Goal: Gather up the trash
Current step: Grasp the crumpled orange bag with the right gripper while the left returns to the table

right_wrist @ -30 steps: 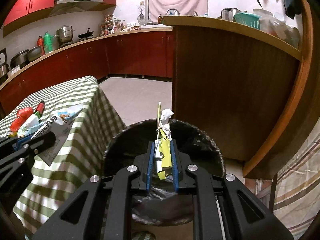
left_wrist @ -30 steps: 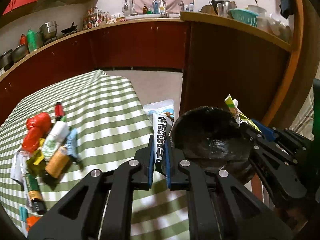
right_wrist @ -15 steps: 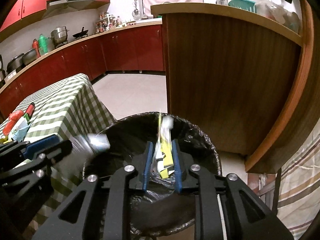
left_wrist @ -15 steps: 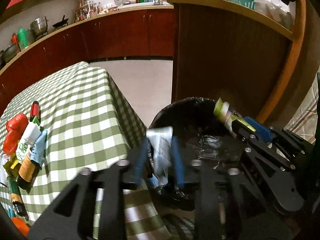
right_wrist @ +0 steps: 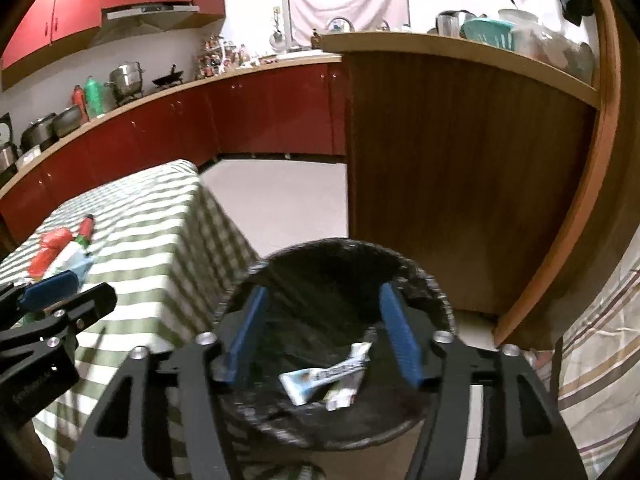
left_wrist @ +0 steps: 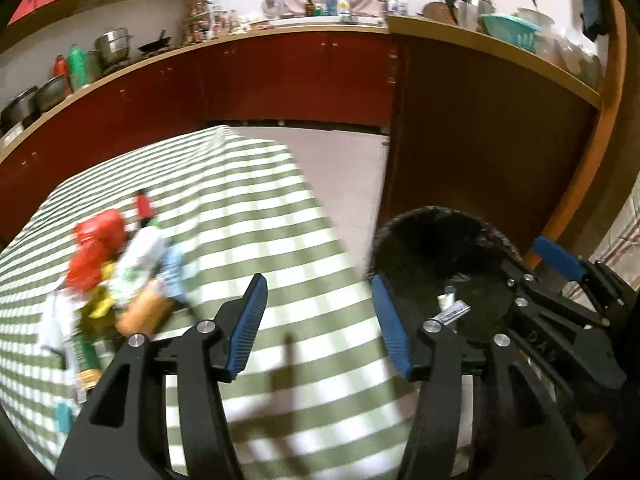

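A black-lined trash bin (right_wrist: 432,280) stands on the floor beside the checked table (left_wrist: 256,216). A white and blue wrapper (right_wrist: 324,376) lies inside the bin, and it also shows in the left wrist view (left_wrist: 452,310). My right gripper (right_wrist: 326,336) is open and empty above the bin. My left gripper (left_wrist: 320,320) is open and empty over the table's edge, left of the bin (left_wrist: 436,236). A pile of trash (left_wrist: 116,280) with red, white, orange and green wrappers lies on the table to the left of my left gripper.
A brown wooden counter (right_wrist: 460,168) rises just behind the bin. Red kitchen cabinets (left_wrist: 280,76) run along the back wall. A striped cloth (right_wrist: 600,360) hangs at the right. Bare floor (right_wrist: 280,196) lies between table and counter.
Both grippers have opened. The white wrapper from my left gripper and the yellow scrap from my right have dropped into the bin. My left gripper has swung back over the table.
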`<state>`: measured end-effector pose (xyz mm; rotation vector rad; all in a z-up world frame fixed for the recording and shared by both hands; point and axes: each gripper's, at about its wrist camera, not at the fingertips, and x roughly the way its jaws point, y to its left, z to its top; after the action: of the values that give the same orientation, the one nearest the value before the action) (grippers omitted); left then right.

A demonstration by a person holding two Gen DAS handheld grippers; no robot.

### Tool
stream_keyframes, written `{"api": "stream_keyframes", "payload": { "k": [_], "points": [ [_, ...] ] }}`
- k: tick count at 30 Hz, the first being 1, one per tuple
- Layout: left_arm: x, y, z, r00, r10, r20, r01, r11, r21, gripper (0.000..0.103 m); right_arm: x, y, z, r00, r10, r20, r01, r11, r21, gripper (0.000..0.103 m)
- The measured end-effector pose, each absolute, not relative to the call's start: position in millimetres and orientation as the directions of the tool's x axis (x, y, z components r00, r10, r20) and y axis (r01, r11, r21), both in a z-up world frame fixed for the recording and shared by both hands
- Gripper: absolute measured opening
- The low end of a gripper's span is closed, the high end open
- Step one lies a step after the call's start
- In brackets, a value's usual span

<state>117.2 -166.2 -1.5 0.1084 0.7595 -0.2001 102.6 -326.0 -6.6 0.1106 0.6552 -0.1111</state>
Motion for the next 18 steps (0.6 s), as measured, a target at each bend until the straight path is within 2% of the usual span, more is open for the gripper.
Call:
{"api": "stream_keyframes", "payload": {
  "k": [3, 12, 14, 18],
  "points": [
    [106.1, -133.7, 5.8, 0.715, -0.104, -0.692, 0.175, 0.984, 0.032, 0.054, 99.2, -305.9, -2.3, 0.792, -0.041, -0.609, 0.113, 0.99, 0.08, 0.07],
    [72.5, -27.4, 22.8, 0.734, 0.052, -0.677, -0.008, 0.998, 0.068, 0.062, 84.9, -217.6, 7.8, 0.794, 0.079, -0.603, -0.045, 0.996, 0.071, 0.07],
    [64.2, -10.5, 24.7, 0.736, 0.085, -0.672, -0.044, 0.996, 0.078, 0.068, 80.6, -197.4, 10.1, 0.793, 0.107, -0.6, -0.083, 0.994, 0.068, 0.07],
    [45.3, 30.0, 21.9, 0.727, 0.15, -0.67, -0.121, 0.989, 0.091, 0.07, 70.1, -155.9, 12.3, 0.783, 0.159, -0.602, -0.16, 0.986, 0.052, 0.07]
  ]
}}
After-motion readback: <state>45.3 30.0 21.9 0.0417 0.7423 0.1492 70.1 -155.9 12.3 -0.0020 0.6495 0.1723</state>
